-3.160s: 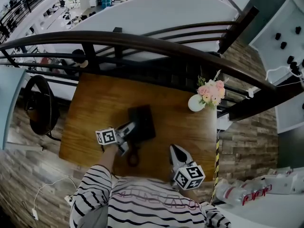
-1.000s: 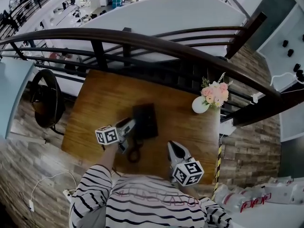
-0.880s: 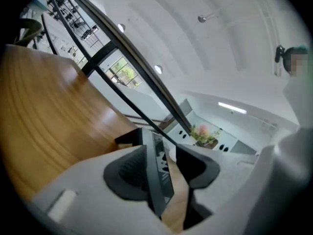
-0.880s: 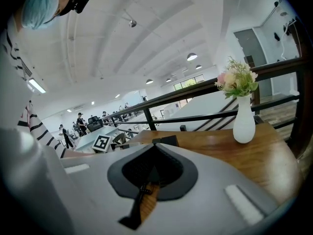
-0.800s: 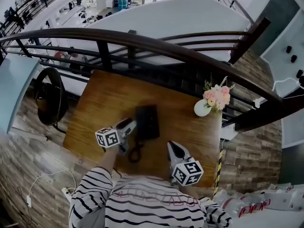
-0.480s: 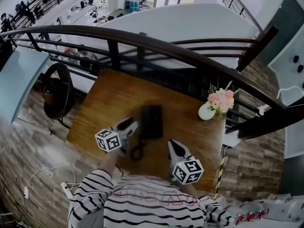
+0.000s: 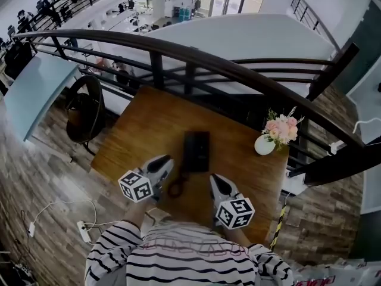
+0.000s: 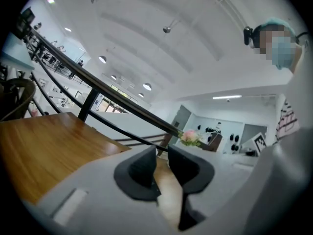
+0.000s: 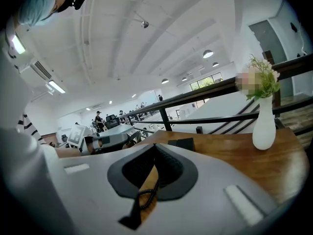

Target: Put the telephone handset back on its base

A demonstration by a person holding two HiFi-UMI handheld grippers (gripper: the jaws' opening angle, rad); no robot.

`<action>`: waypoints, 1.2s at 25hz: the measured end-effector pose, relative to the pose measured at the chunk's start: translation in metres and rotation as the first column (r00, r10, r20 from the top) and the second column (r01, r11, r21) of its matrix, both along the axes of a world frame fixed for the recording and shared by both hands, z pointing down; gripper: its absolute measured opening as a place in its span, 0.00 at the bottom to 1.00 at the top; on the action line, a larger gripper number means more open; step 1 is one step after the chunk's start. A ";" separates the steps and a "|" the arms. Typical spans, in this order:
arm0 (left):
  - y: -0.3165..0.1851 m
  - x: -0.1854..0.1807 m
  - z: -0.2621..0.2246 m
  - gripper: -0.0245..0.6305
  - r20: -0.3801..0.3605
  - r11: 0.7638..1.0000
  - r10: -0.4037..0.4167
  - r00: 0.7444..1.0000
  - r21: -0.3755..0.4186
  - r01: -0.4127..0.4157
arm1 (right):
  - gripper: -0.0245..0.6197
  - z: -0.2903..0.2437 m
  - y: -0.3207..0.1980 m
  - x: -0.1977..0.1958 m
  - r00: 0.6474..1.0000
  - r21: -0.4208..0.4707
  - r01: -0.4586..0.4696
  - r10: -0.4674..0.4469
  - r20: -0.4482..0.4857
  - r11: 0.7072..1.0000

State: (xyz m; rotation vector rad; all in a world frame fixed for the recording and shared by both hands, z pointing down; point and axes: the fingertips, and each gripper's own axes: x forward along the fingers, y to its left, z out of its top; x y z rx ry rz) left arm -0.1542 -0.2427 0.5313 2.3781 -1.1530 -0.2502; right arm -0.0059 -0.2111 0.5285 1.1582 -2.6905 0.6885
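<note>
The right gripper [image 9: 154, 148] has a matt grey plastic shell and matt black pads [image 9: 173, 173]. The table [image 9: 230, 146] beneath it is varnished wood with a satin sheen and visible grain. The telephone [image 7: 196, 151] ahead of it is matt black plastic. The vase [image 9: 264, 124] to its right is smooth and white.

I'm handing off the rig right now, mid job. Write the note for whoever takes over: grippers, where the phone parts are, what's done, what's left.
Left gripper: jaws slightly apart and have just been closing, with nothing between them. It hangs near the telephone's near-left corner, touching nothing.
Right gripper: jaws together, empty, above the table's near edge, right of the coiled cord.
Phone: black, mid-table. The cord curls from it toward the person.
Done: the handset appears to lie on the phone's left side. It is too small to confirm it is seated.
Left: check the seating and press it down if needed.
</note>
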 end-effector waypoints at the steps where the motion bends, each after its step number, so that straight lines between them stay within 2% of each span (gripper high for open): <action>1: 0.007 0.001 -0.002 0.15 0.003 1.000 -0.005 1.000 0.002 0.005 | 0.04 0.000 0.003 0.000 1.000 0.001 0.009 -0.009 0.001 1.000; 8: 0.048 0.004 -0.011 0.04 0.032 0.997 -0.073 0.997 0.026 0.073 | 0.04 -0.003 0.016 0.000 0.997 0.011 0.076 -0.076 0.006 0.997; 16: 0.091 0.021 -0.022 0.04 0.056 0.987 -0.154 0.987 0.061 0.150 | 0.04 -0.004 0.038 0.012 0.989 0.019 0.147 -0.147 0.005 0.989; 22: 0.126 0.042 -0.029 0.04 0.035 0.979 -0.193 0.980 0.069 0.191 | 0.04 -0.004 0.060 0.035 0.982 0.028 0.189 -0.189 -0.001 0.982; 30: 0.159 0.039 -0.036 0.04 0.057 0.966 -0.249 0.967 0.088 0.244 | 0.04 -0.007 0.079 0.032 0.973 0.040 0.232 -0.231 -0.021 0.972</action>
